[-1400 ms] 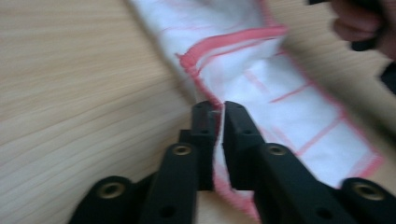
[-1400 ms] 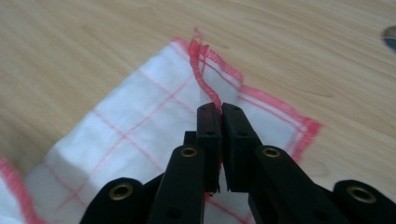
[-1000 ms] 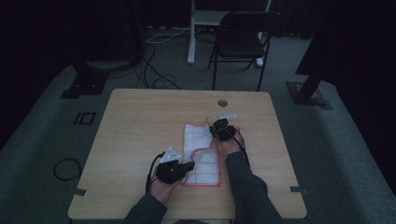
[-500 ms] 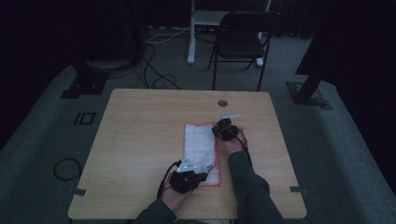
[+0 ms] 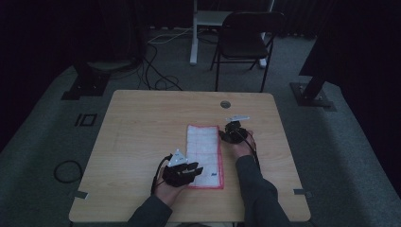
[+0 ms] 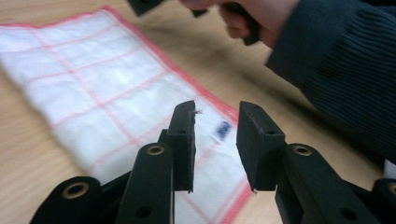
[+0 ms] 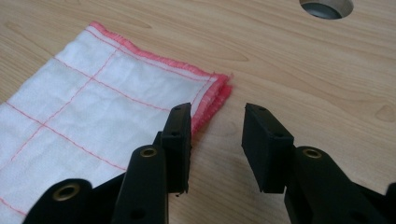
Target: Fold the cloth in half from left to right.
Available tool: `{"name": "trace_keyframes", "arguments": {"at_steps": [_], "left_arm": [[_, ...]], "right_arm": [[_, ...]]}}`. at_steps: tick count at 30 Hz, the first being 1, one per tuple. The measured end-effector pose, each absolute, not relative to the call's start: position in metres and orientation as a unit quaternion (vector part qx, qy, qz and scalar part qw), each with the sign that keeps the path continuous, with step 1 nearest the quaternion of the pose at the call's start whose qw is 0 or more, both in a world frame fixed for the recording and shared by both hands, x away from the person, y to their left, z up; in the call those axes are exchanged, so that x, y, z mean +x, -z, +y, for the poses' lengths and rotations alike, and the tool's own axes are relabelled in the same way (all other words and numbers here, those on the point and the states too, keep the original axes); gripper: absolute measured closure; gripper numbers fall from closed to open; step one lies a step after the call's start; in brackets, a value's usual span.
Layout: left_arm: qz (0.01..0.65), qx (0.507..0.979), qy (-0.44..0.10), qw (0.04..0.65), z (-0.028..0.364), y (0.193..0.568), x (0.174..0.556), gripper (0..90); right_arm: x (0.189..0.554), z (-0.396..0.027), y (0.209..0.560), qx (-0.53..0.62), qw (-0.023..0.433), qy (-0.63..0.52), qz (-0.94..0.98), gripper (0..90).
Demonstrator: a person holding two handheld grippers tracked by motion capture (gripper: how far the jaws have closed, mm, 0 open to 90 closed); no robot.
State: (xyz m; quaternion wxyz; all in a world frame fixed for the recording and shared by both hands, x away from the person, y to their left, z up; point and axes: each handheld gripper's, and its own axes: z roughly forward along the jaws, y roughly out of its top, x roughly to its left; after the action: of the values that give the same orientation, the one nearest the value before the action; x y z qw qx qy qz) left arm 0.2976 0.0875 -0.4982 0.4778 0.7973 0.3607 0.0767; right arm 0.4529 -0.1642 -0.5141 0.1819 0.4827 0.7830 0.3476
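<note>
The folded white cloth with red edging (image 5: 204, 155) was laid flat at the middle of the tabletop (image 5: 142, 127). Both jaws had just been opening: the left hand-held gripper (image 5: 193, 170) was parted over its near edge, the right hand-held gripper (image 5: 227, 135) parted beside its far right corner, nothing gripped.

Cloth (image 5: 204, 155) folded into a narrow strip, flat on table, both tongs just opened, released

Folded cloth (image 5: 204, 155) on wooden table (image 5: 142, 127)
</note>
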Motion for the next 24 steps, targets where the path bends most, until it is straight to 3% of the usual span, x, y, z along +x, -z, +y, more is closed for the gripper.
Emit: {"name": "trace_keyframes", "arguments": {"at_steps": [24], "left_arm": [[0.412, 0.778, -0.156, 0.447, 0.119, 0.503, 0.36, 63.4]], "right_arm": [[0.45, -0.162, 0.516, 0.475, 0.176, -0.354, 0.786, 60.1]]}}
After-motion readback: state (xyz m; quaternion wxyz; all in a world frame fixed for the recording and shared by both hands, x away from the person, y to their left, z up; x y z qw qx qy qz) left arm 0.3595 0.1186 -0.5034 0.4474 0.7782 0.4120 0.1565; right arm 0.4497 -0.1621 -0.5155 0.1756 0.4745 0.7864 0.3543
